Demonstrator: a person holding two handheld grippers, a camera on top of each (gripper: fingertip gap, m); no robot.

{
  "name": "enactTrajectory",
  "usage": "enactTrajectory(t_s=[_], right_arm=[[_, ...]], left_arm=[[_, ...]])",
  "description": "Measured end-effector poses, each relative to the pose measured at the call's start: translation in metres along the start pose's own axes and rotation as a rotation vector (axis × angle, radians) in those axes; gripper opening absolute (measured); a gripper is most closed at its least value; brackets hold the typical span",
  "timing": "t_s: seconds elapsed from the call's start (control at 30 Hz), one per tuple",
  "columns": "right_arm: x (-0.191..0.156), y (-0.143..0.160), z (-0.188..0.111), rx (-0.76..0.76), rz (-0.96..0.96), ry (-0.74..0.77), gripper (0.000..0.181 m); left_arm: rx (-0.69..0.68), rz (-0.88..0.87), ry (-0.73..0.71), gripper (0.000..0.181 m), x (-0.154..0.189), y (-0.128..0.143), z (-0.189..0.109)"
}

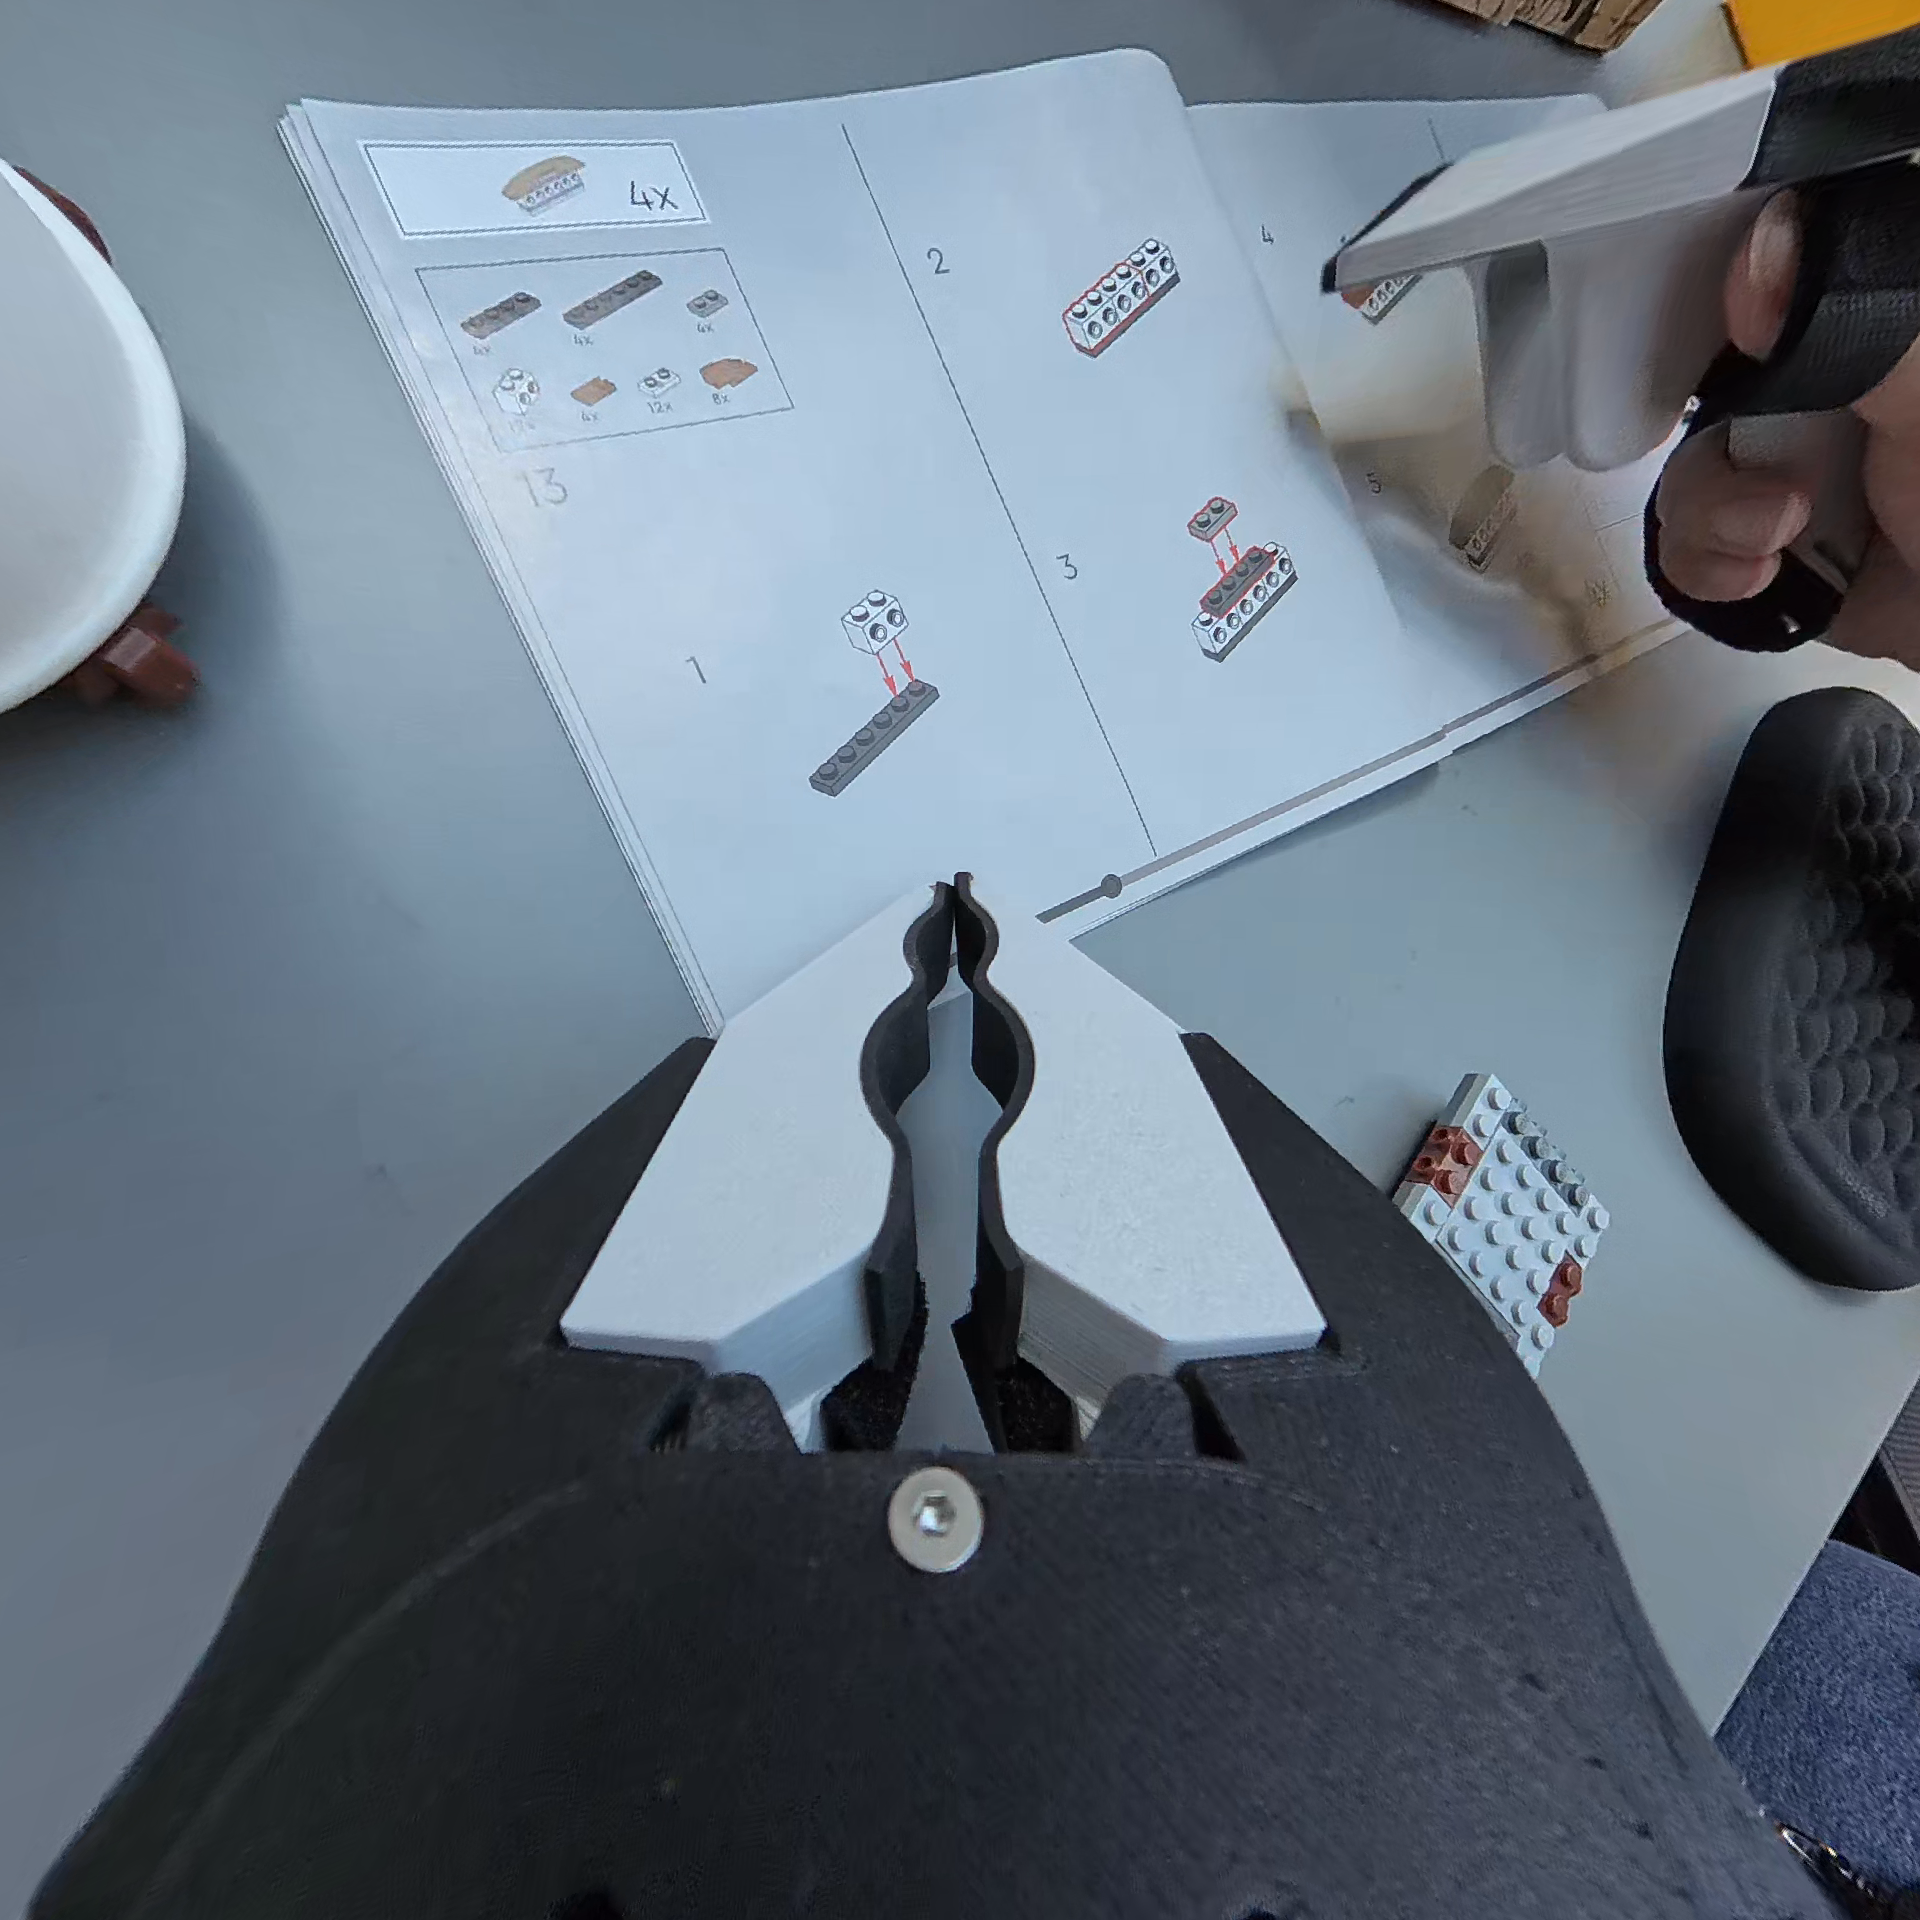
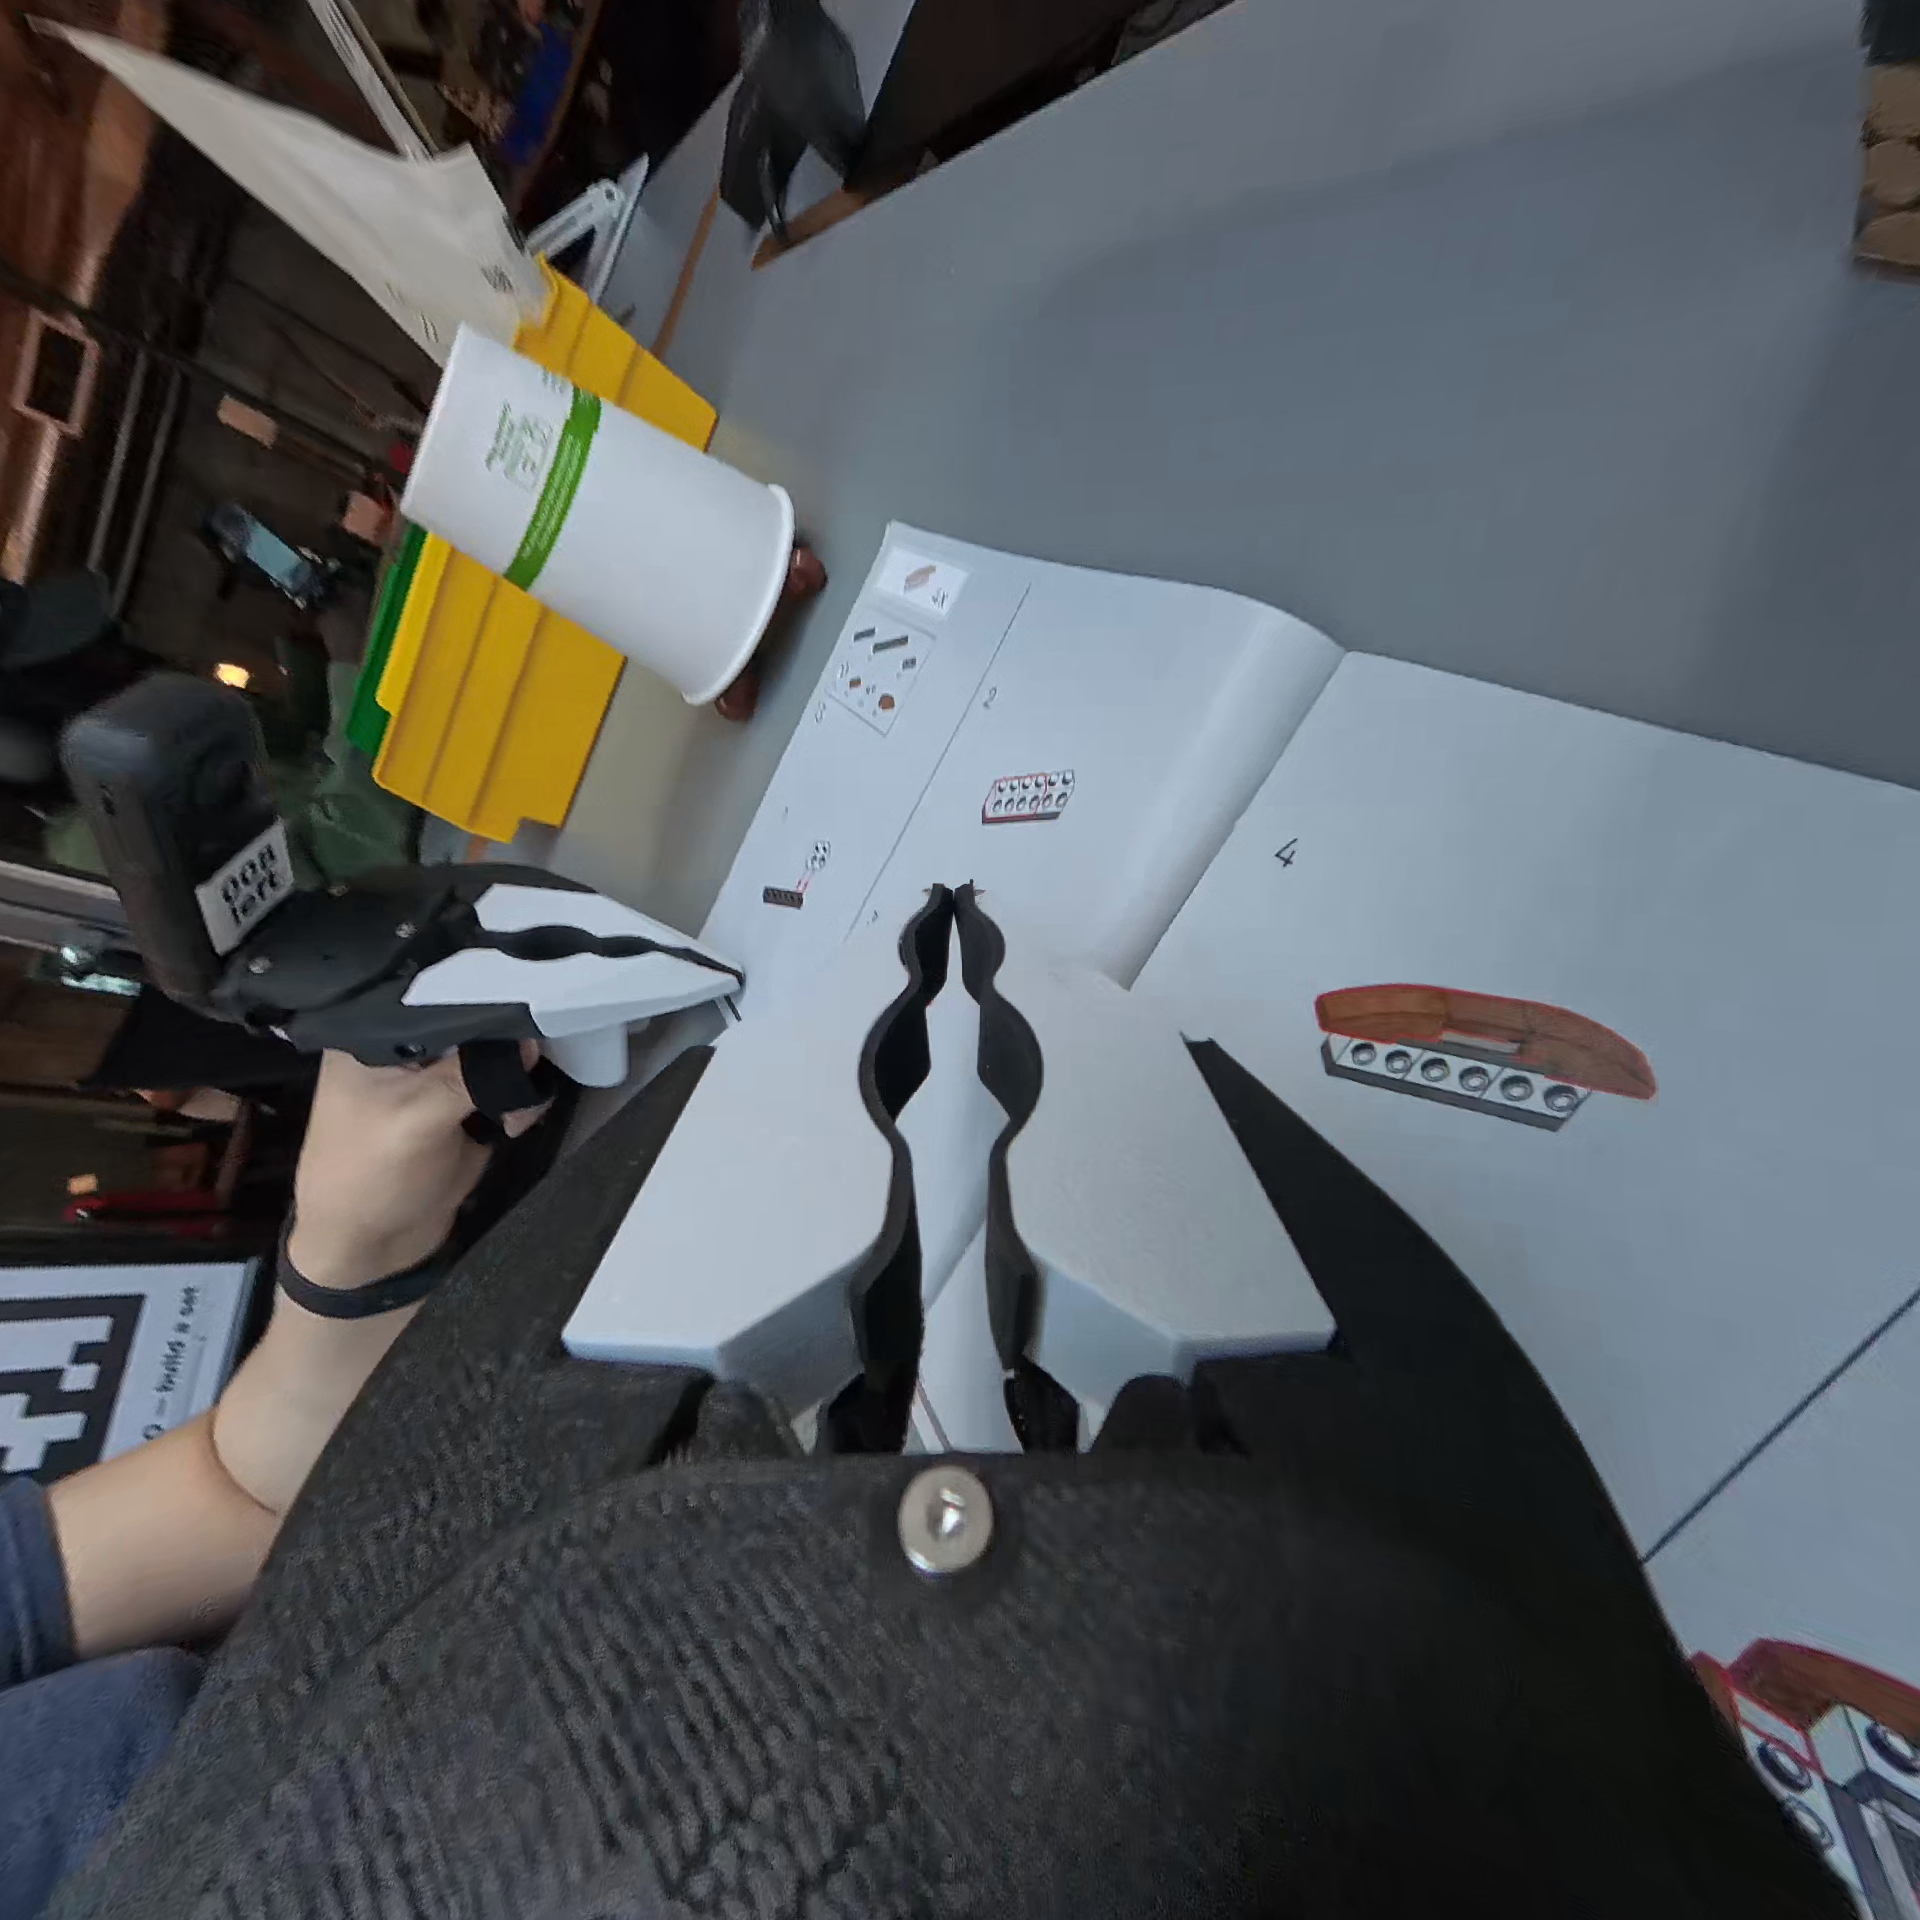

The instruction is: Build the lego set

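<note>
An open instruction booklet (image 1: 831, 499) lies on the grey table and also shows in the right wrist view (image 2: 1455, 831). My left gripper (image 1: 956, 888) is shut and empty, its tips over the booklet's near edge. My right gripper (image 2: 954, 894) is shut and empty, held above the booklet; it shows at the upper right of the left wrist view (image 1: 1340, 272). A partly built grey plate assembly with reddish-brown pieces (image 1: 1507, 1216) lies on the table to the right of my left gripper. The left gripper shows in the right wrist view (image 2: 732, 987).
An overturned white paper cup (image 2: 613, 530) lies left of the booklet with reddish-brown bricks (image 2: 805, 569) at its mouth; its rim (image 1: 94, 447) and a brick (image 1: 140, 655) show in the left wrist view. Yellow and green trays (image 2: 488, 707) sit behind. A black padded object (image 1: 1808, 987) lies at the right.
</note>
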State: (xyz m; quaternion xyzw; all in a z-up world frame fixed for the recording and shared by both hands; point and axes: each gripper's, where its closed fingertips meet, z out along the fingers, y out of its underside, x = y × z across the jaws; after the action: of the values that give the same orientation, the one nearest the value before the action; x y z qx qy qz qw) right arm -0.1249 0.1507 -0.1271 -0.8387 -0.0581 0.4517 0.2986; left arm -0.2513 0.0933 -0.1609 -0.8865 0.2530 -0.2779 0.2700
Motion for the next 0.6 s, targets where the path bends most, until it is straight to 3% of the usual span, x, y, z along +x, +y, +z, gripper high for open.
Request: enactTrajectory(t_s=[0.03, 0.23, 0.6], right_arm=[[0.000, -0.009, 0.000, 0.036, 0.051, -0.023, 0.000], [0.015, -0.036, 0.012, 0.121, 0.352, -0.066, 0.000], [0.039, -0.030, 0.028, 0.116, 0.433, 0.001, 0.000]], left_arm=[[0.000, -0.001, -0.001, 0.000, 0.000, 0.000, 0.000], [0.008, -0.002, -0.005, 0.000, 0.000, 0.001, 0.000], [0.021, -0.017, 0.009, 0.000, 0.003, 0.003, -0.002]])
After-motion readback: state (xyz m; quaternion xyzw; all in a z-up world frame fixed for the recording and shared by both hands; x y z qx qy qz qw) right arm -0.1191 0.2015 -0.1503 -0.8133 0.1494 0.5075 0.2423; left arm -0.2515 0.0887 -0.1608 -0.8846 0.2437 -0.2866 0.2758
